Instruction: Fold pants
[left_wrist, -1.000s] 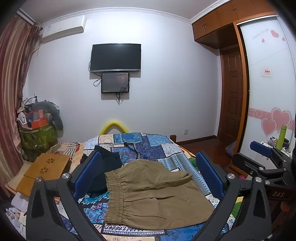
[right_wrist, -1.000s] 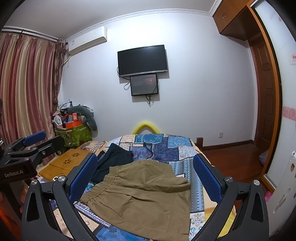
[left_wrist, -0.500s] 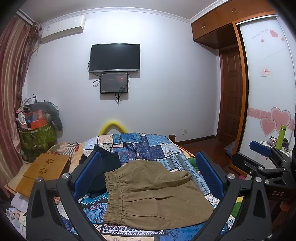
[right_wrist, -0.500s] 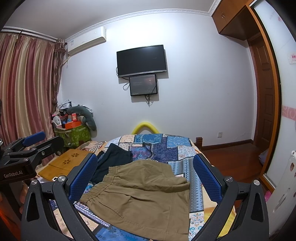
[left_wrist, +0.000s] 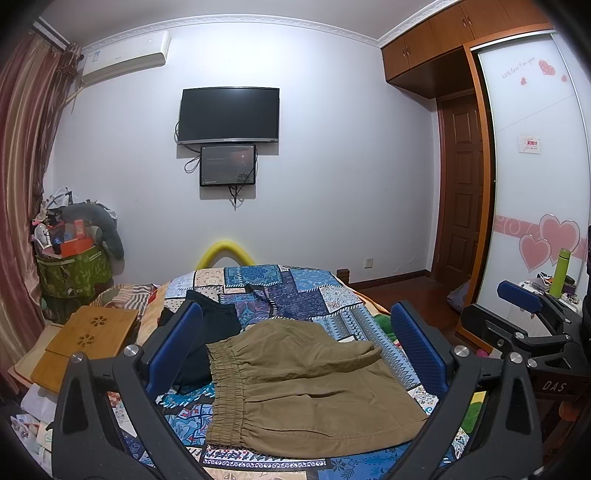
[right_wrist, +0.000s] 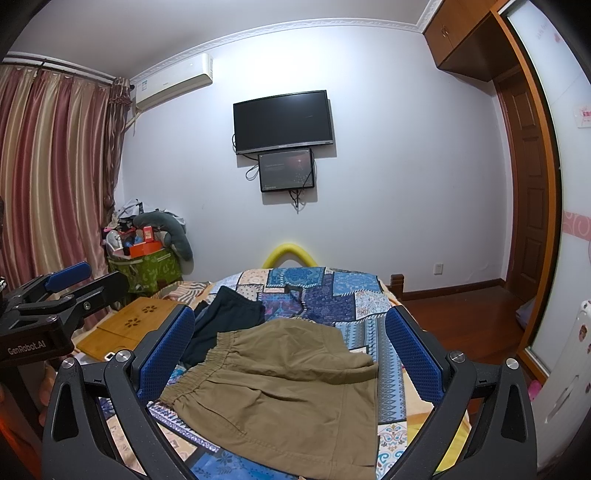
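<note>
One pair of khaki pants (left_wrist: 310, 384) lies on the patchwork bedspread (left_wrist: 317, 295) near the foot of the bed, elastic waistband to the left and legs to the right; to my eye it already looks doubled over, with one leg end curled back along the far edge, so another fold and some smoothing seem to be what's left. It sits close to the near edge, probably so both tools can reach it without stretching. Just beyond its waistband, touching or slightly under it, a dark garment (left_wrist: 214, 328) sits in a heap, likely waiting its turn. Both grippers hang above the cloth and grip nothing: the left gripper (left_wrist: 295, 350) has its jaws spread wide, framing the pants, and the right gripper (right_wrist: 291, 354) is held the same way, jaws wide apart. A wooden lap tray (left_wrist: 88, 339) rests off to the left of the bed, out of the working space.
</note>
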